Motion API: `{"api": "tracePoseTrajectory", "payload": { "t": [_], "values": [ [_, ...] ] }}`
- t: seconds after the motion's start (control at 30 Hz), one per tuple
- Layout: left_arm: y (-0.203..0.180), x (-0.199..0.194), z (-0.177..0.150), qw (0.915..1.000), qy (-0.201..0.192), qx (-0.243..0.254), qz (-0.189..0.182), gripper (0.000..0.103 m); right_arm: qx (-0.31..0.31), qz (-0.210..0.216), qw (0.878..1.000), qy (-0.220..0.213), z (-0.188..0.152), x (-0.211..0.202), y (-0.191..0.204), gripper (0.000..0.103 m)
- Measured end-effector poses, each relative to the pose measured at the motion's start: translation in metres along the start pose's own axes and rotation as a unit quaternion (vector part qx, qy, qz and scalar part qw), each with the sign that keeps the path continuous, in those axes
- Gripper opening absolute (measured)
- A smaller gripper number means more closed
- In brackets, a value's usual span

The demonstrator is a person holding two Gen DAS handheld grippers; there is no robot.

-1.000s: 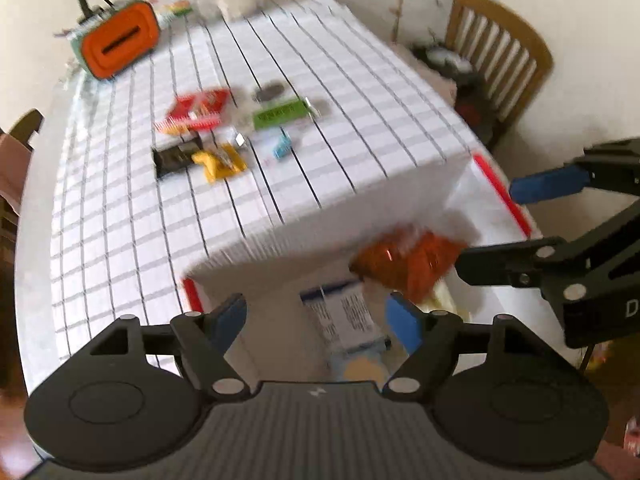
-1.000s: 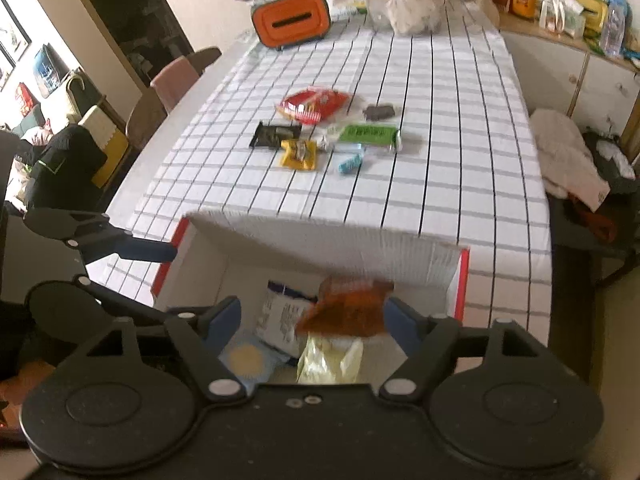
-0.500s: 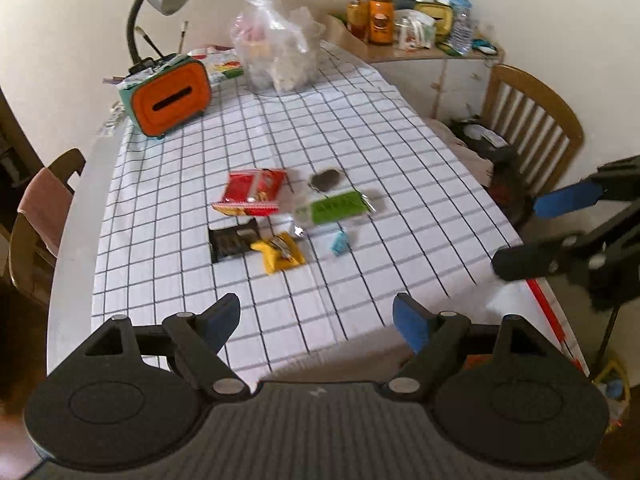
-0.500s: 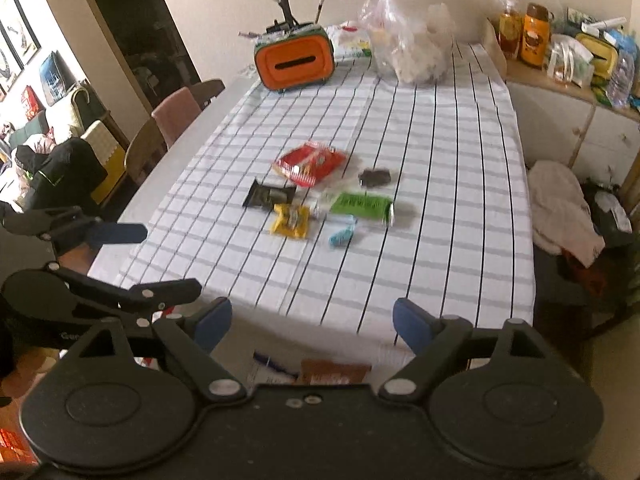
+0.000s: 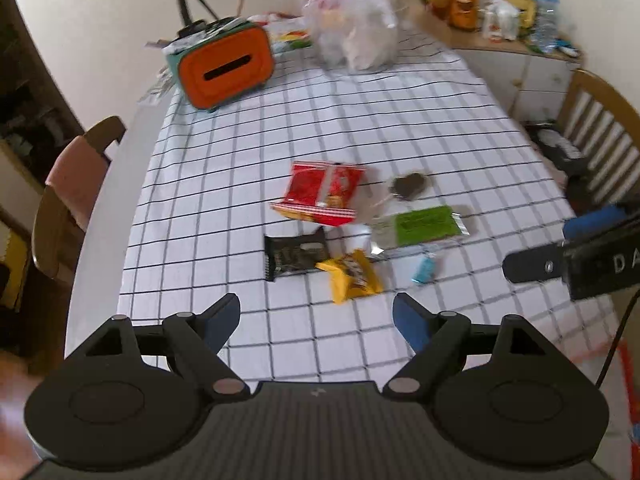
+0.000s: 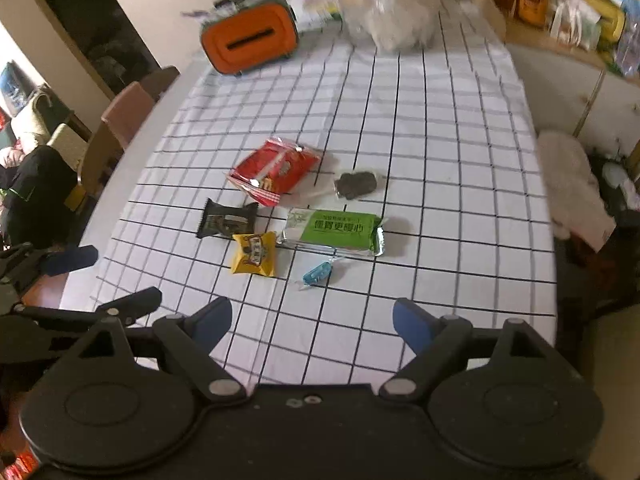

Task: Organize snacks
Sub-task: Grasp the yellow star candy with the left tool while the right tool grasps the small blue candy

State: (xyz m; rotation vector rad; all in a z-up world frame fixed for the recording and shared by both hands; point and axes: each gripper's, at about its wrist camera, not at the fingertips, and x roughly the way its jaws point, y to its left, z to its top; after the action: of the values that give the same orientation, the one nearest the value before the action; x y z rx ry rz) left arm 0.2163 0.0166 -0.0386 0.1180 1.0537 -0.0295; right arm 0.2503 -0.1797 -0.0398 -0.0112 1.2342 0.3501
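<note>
Both the left gripper (image 5: pixel 316 320) and right gripper (image 6: pixel 312 322) gape empty, the yellow packet (image 5: pixel 352 278) lying just above the left's fingertips at frame centre.

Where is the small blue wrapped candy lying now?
The small blue wrapped candy lies on the checked tablecloth, nearer the camera than the green foil packet, right of the yellow packet.

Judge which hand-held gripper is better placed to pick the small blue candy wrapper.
Right, probably: the small blue candy wrapper lies centred just ahead of the open right hand-held gripper; in the left wrist view it sits off to the right.
</note>
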Motion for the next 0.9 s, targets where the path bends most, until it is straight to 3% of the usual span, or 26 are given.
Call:
{"api": "tracePoseTrajectory", "payload": {
  "t": [0.17,0.43,0.9],
  "values": [
    [0.012,0.029,0.009,0.9992,0.009,-0.024,0.032,0.084,0.009,-0.007,0.999,0.034,0.014,0.046,0.001,0.085],
    [0.031,0.059,0.011,0.9963,0.041,-0.063,0.043,0.084,0.052,-0.017,0.996,0.074,0.025,0.105,-0.002,0.079],
    [0.029,0.084,0.018,0.9957,0.063,-0.059,0.032,0.084,0.049,-0.031,0.994,0.092,0.027,0.149,0.003,0.027]
  ]
}}
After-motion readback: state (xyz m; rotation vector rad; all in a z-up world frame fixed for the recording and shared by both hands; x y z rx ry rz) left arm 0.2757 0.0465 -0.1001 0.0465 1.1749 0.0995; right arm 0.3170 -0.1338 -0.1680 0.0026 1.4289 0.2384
